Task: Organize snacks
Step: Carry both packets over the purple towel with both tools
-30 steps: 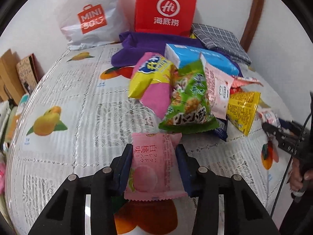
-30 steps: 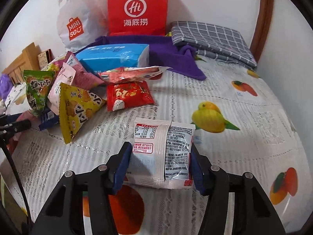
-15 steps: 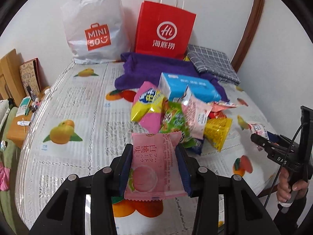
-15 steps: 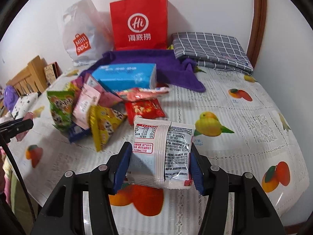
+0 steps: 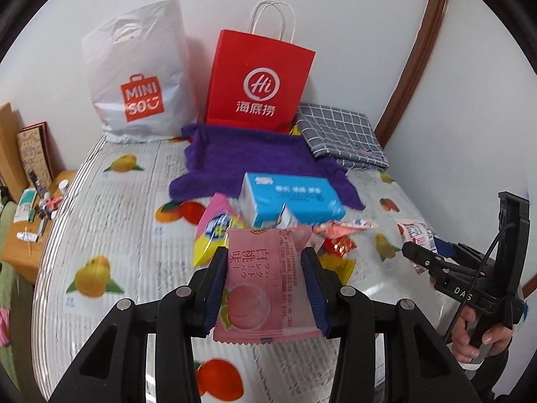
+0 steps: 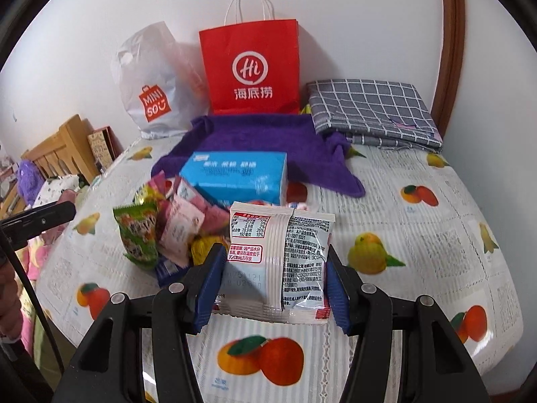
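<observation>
"MINISO" on the white bag [image 5: 141, 77]; "Hi" on the red bag [image 5: 260, 80].

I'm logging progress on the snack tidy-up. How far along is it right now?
Nothing looks sorted yet. In hand: the left claw is shut on a pink peach packet, and the right claw is shut on a white packet, both lifted off the bed. Left: the snack pile beside the blue box is still on the bedspread. The red bag and white bag stand behind.
</observation>
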Tool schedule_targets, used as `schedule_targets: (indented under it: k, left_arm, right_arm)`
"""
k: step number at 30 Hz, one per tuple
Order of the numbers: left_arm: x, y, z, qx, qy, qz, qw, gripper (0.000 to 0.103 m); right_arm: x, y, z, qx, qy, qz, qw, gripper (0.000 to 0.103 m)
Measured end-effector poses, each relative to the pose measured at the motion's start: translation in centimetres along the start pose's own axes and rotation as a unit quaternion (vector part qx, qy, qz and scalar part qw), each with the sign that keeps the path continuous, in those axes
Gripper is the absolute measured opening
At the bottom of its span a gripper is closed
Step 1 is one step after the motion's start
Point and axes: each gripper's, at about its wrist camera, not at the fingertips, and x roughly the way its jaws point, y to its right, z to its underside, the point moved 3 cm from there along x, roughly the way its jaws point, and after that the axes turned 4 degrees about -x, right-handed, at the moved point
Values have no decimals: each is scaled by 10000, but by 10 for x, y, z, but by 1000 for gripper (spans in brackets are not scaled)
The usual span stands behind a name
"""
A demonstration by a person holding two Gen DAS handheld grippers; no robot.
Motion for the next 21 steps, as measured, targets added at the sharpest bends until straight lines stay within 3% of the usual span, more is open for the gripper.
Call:
schedule_targets:
  k: [11,21]
  left_arm:
    - [24,10,-59,13,64,66,10000,42]
    - [53,3,-104,-33,70,-33,10000,42]
  right_arm:
    - [9,13,-64,-44,250,120,9996,57]
    - [48,24,-118,-135,83,-122,9998,57]
